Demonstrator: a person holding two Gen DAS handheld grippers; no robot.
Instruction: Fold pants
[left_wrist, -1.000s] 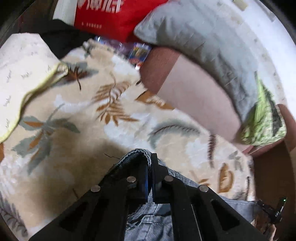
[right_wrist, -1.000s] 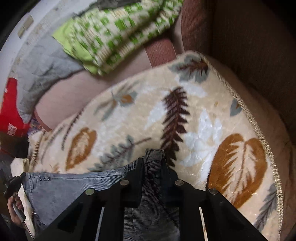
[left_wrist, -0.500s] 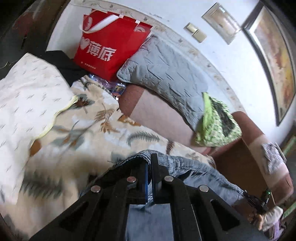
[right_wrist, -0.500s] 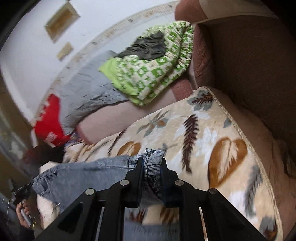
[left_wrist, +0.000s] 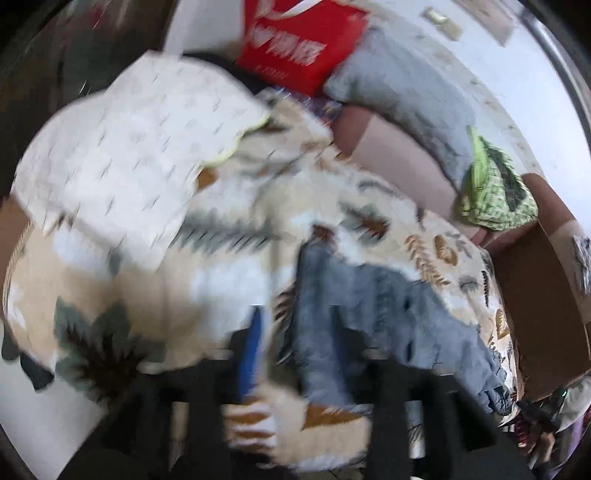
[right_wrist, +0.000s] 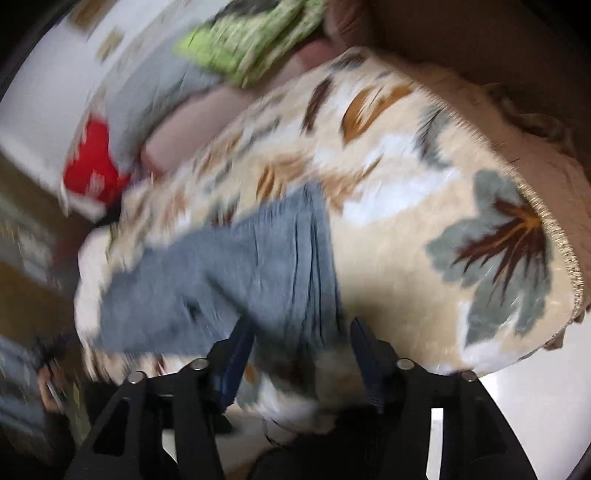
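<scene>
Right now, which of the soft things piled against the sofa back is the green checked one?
The green checked bundle, at the armrest end. The grey quilted pillow beside it is plain, nearer the red bag.

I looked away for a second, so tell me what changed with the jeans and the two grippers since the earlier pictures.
Both grippers let go. The left gripper and the right gripper, each shut on the blue denim jeans before, are now open and pulled back. The jeans, lifted half a second ago, now lie on the leaf-patterned beige blanket. The red bag and grey quilted cushion look unmoved.
</scene>
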